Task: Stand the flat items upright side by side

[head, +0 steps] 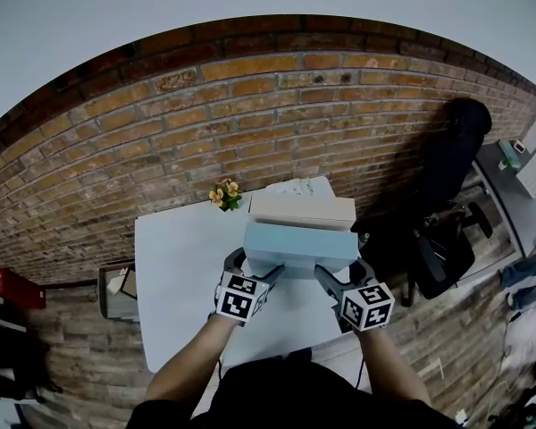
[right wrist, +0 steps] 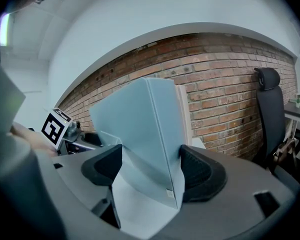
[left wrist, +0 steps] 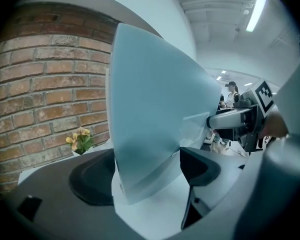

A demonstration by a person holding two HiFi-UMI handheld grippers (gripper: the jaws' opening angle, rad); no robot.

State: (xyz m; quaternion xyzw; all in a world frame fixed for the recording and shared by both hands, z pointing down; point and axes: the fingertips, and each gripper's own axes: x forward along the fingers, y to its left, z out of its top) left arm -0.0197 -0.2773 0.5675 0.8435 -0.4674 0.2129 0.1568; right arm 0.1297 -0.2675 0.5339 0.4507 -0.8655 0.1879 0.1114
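Head view: flat blue box sits over the white table, left gripper and right gripper each pinching a near corner; likely stiff, light, slick, so grip the edges.

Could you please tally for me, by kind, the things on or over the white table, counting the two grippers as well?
Flat boxes: 3 (light blue box, cream box, white box at the back)
Potted plants: 1 (flower pot)
Grippers: 2 (left gripper, right gripper, both clamped on the light blue box)
Total: 6
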